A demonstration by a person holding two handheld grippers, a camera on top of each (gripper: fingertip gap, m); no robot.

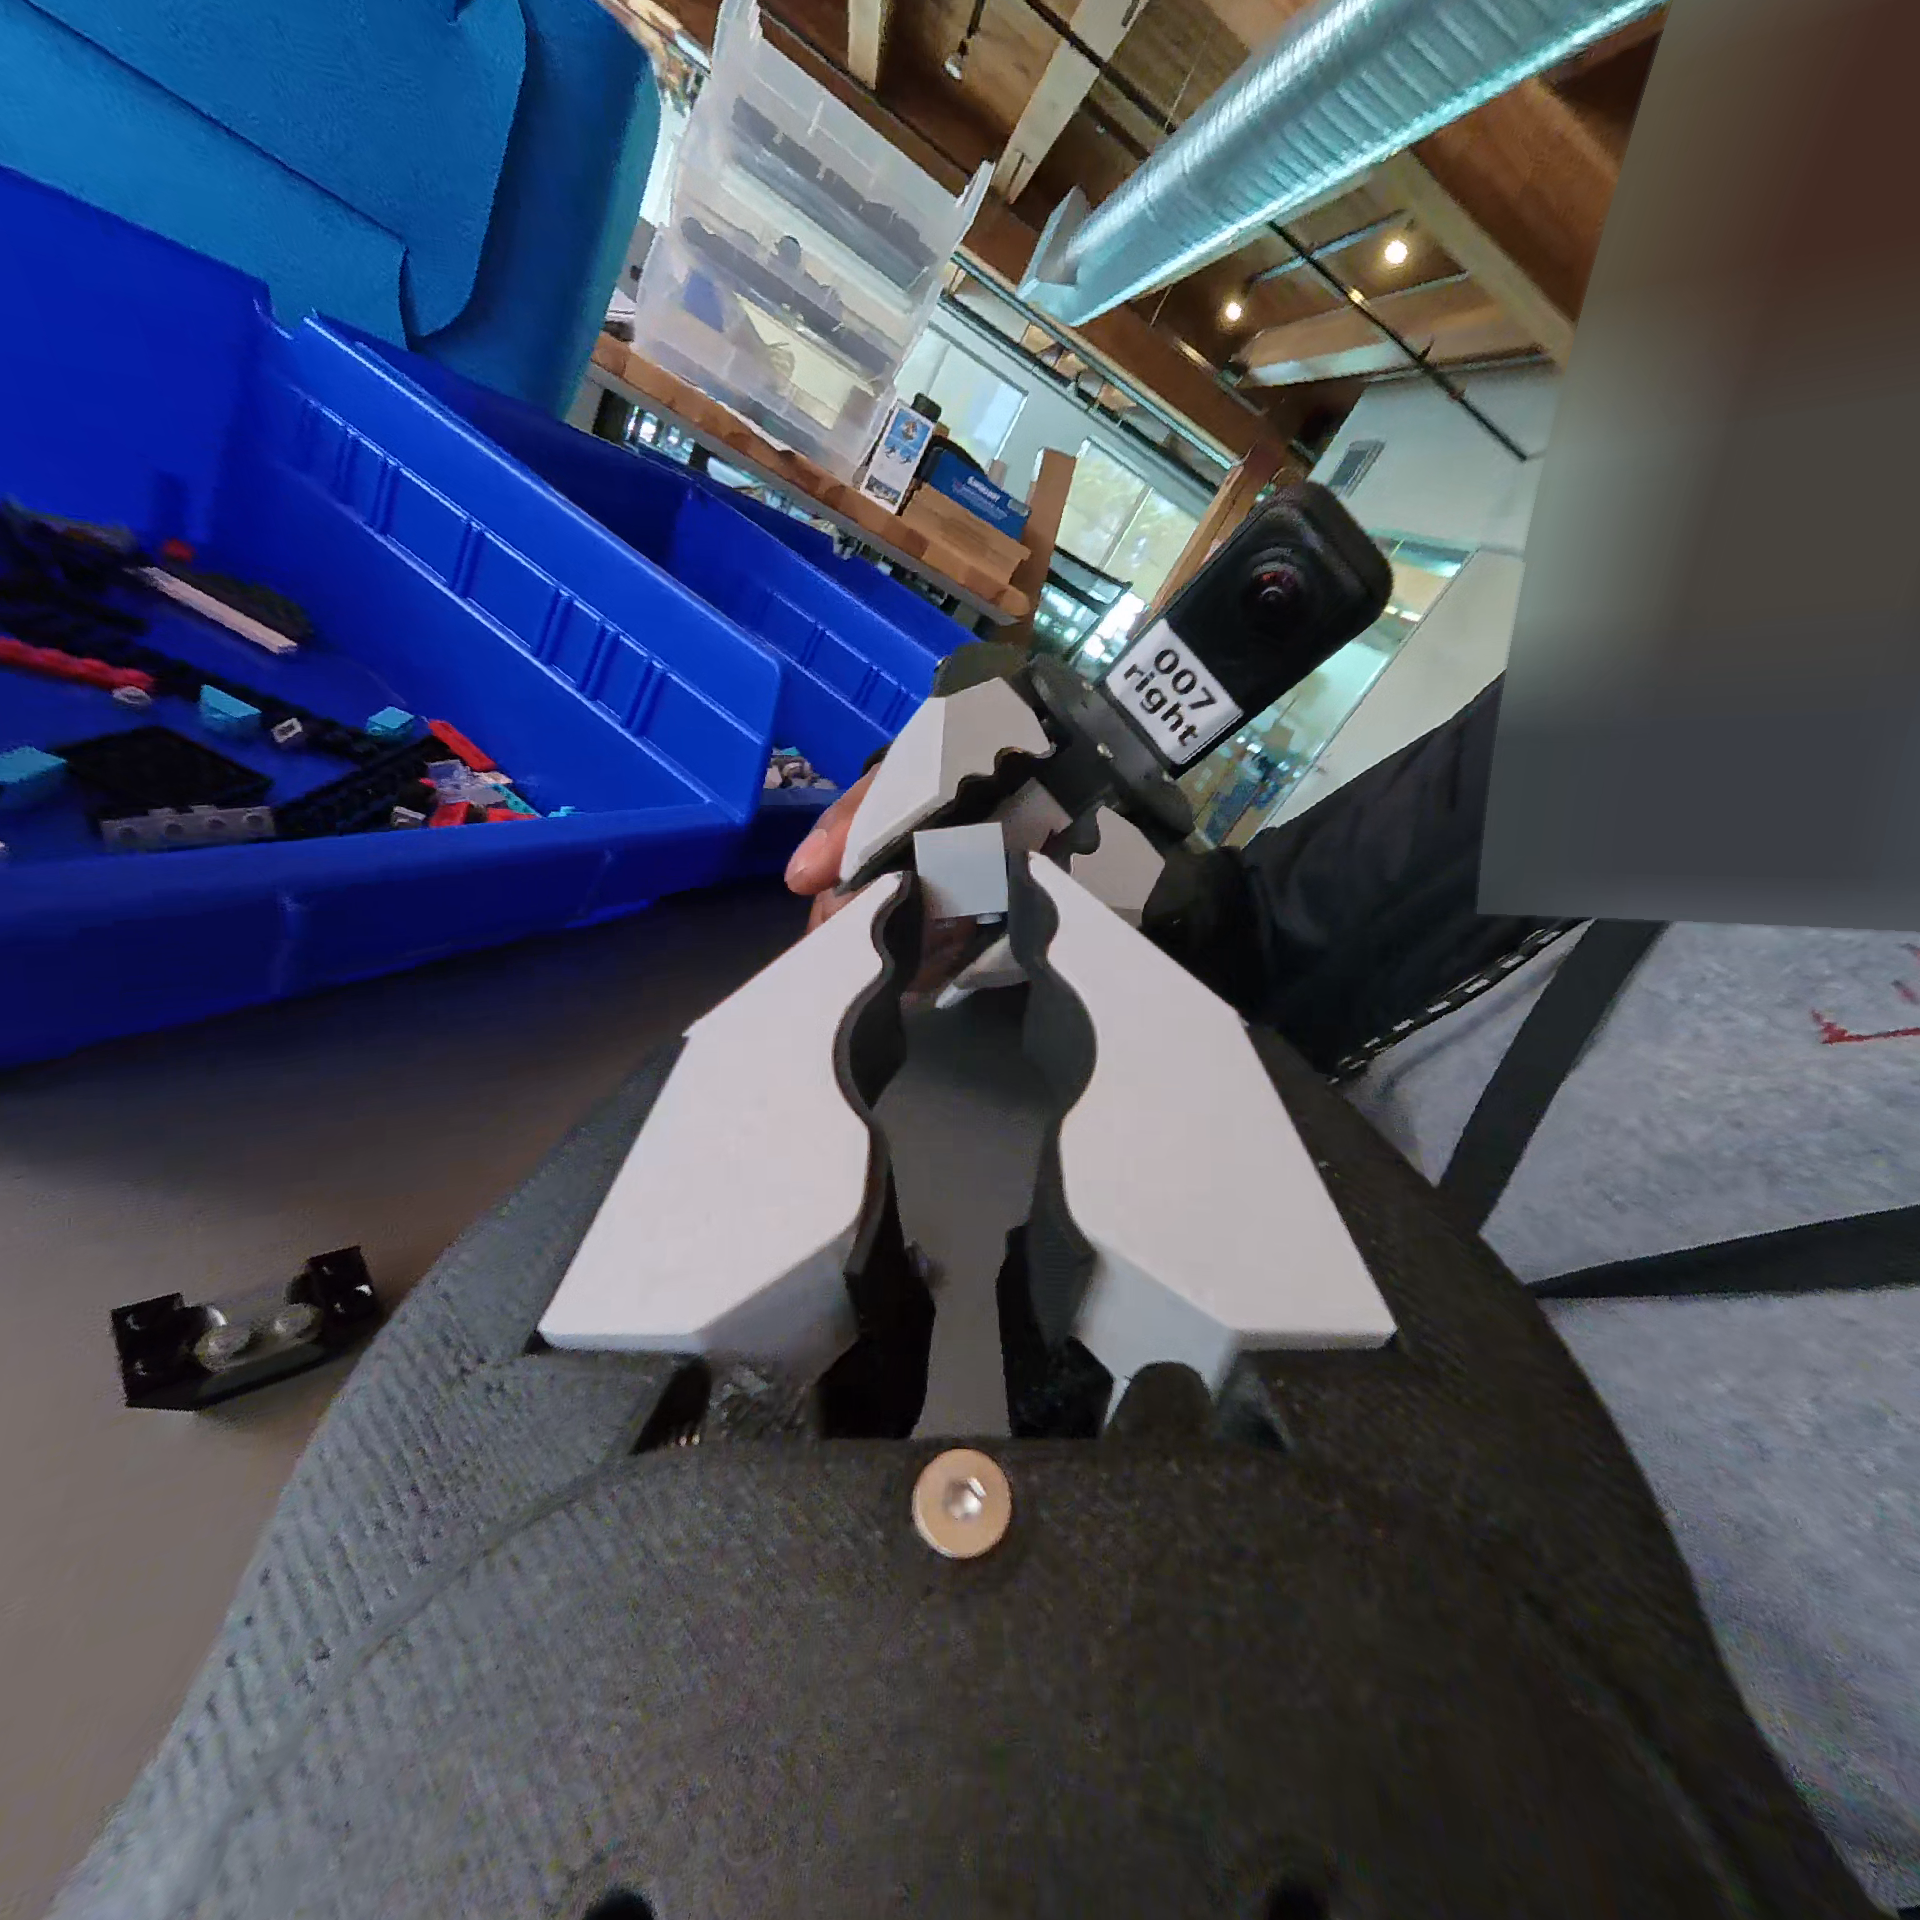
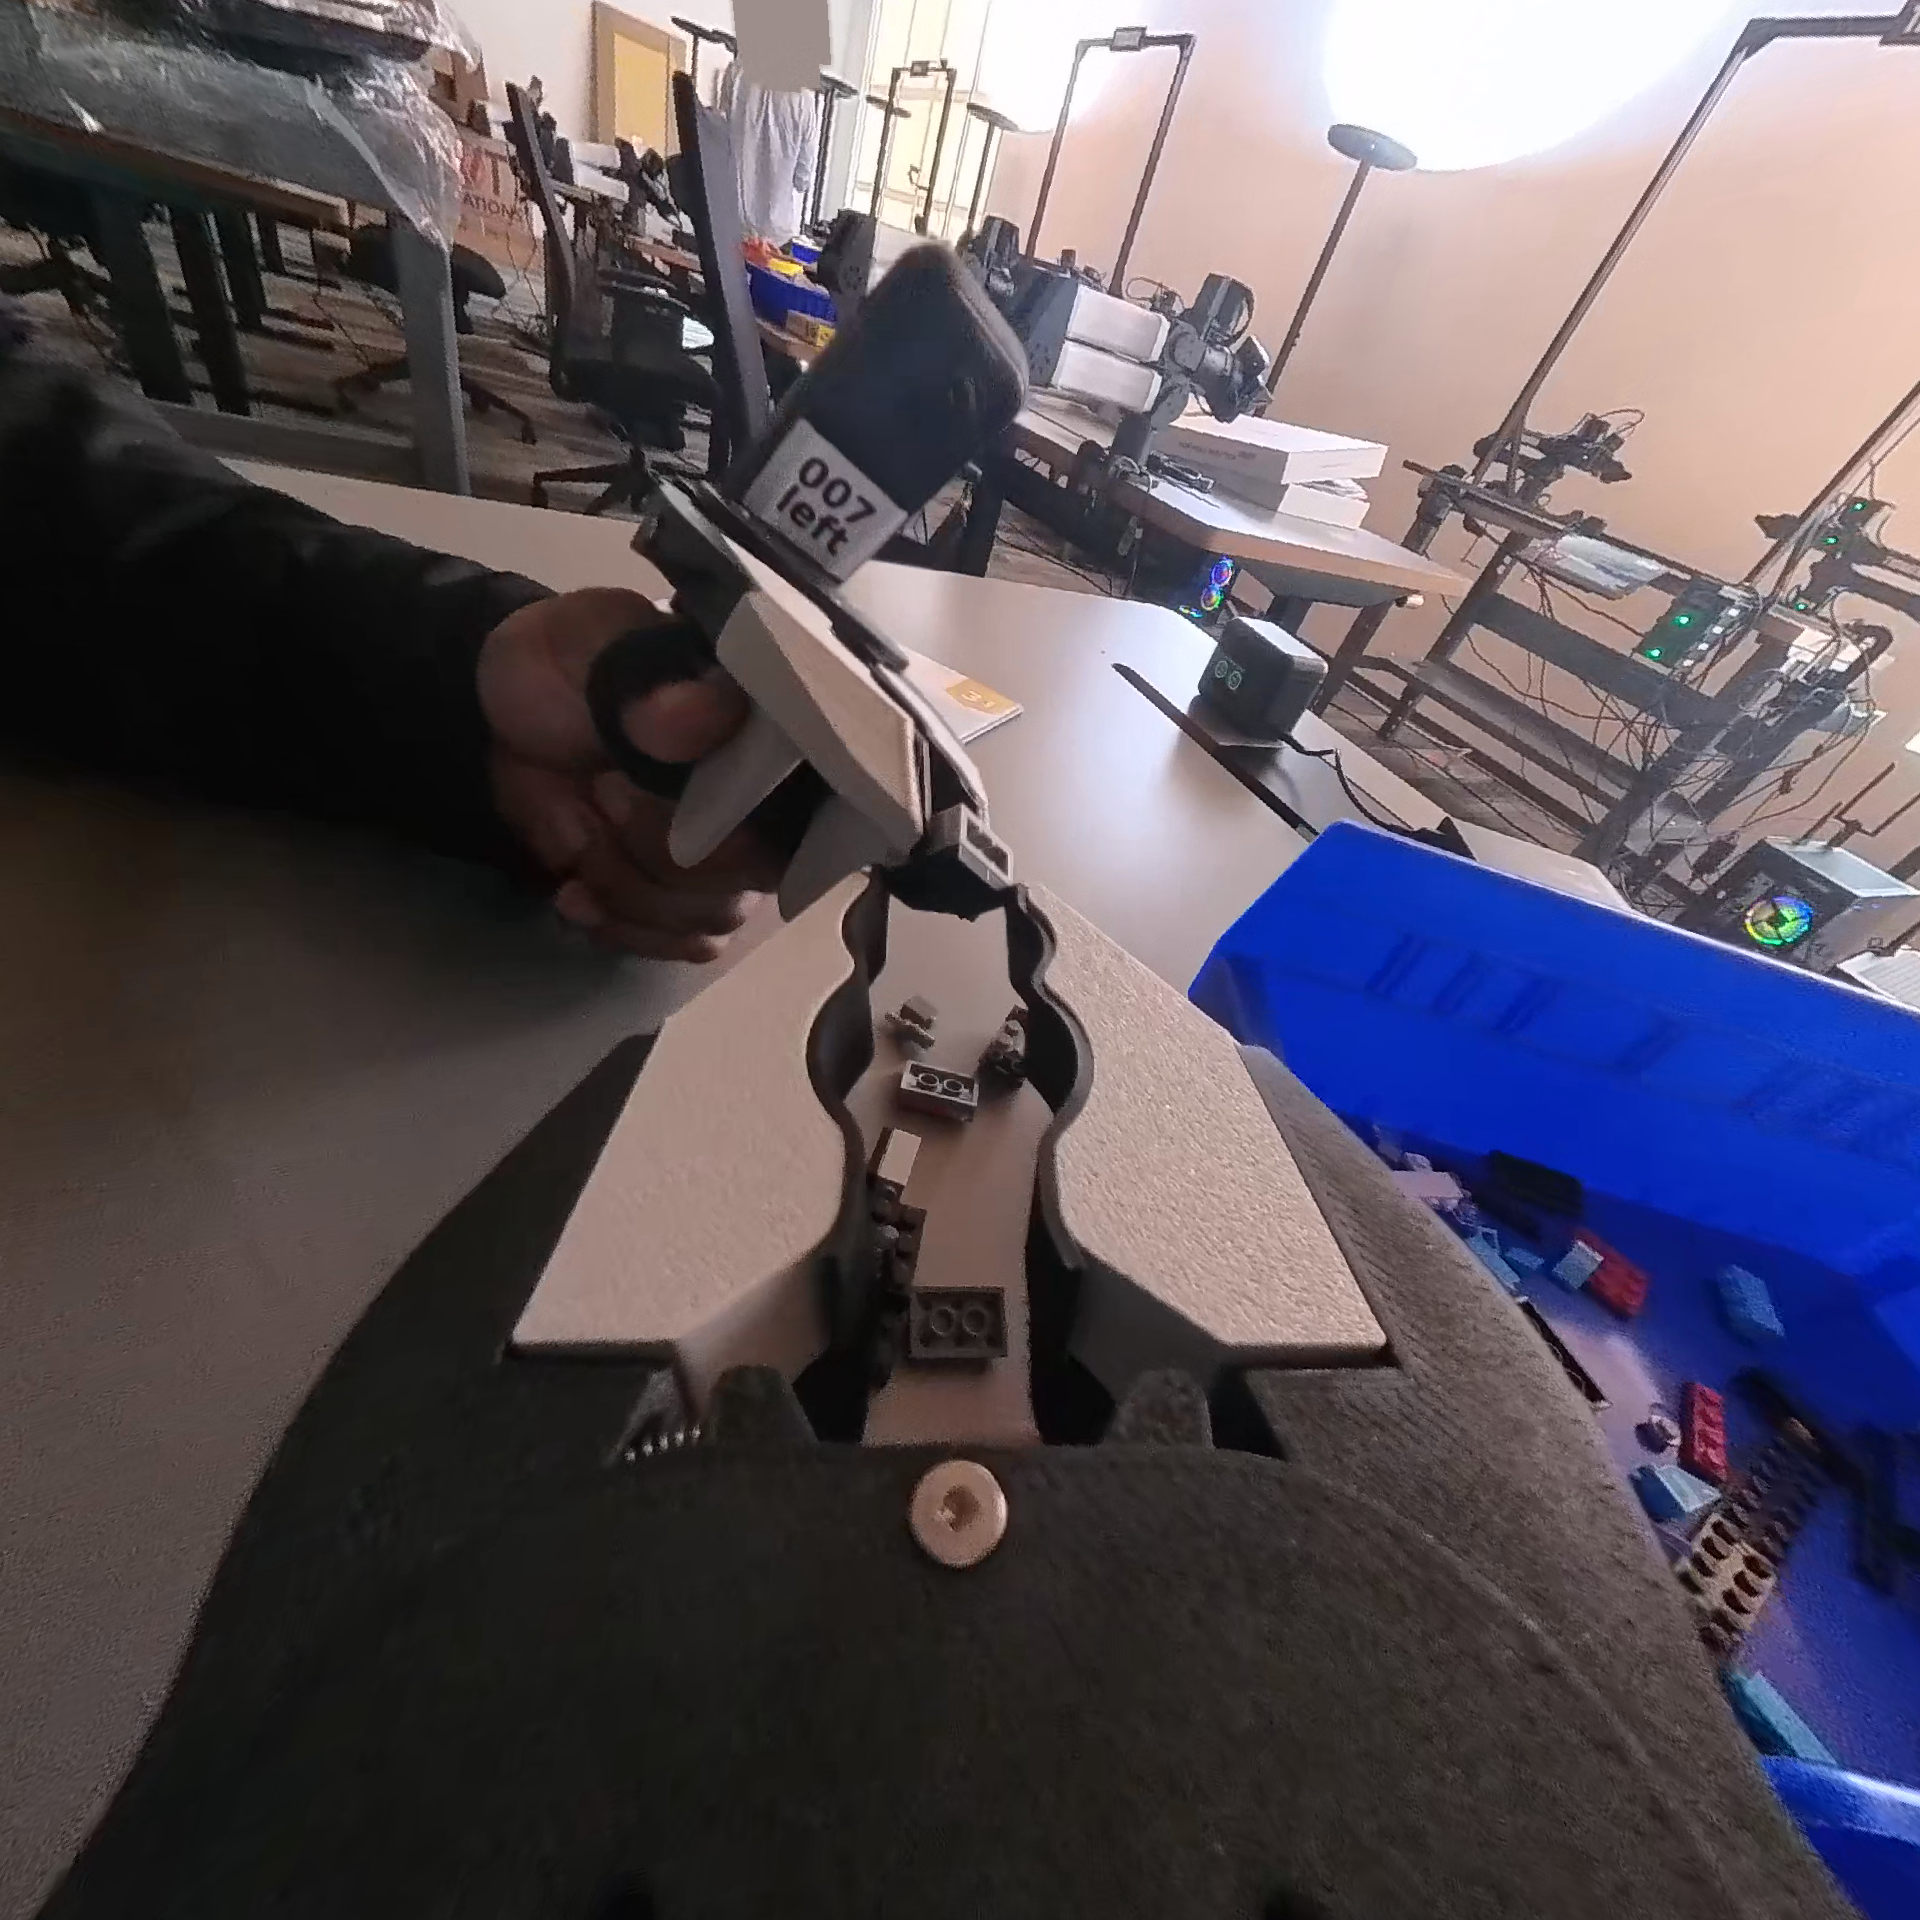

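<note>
Both grippers meet tip to tip at frame centre above the grey surface (image 2: 260, 1039). The left gripper (image 1: 961, 904) pinches a small grey brick (image 1: 958, 868), and the right gripper (image 2: 951, 899) pinches the same piece. Blue bin (image 1: 468, 582) of loose bricks sits upper left; a black brick piece (image 1: 244, 1330) lies lower left.

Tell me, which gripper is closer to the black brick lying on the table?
Left. The black brick lies on the table just beside the left gripper. The right gripper is farther off, at the left gripper's fingertips, where a small grey piece sits.
</note>
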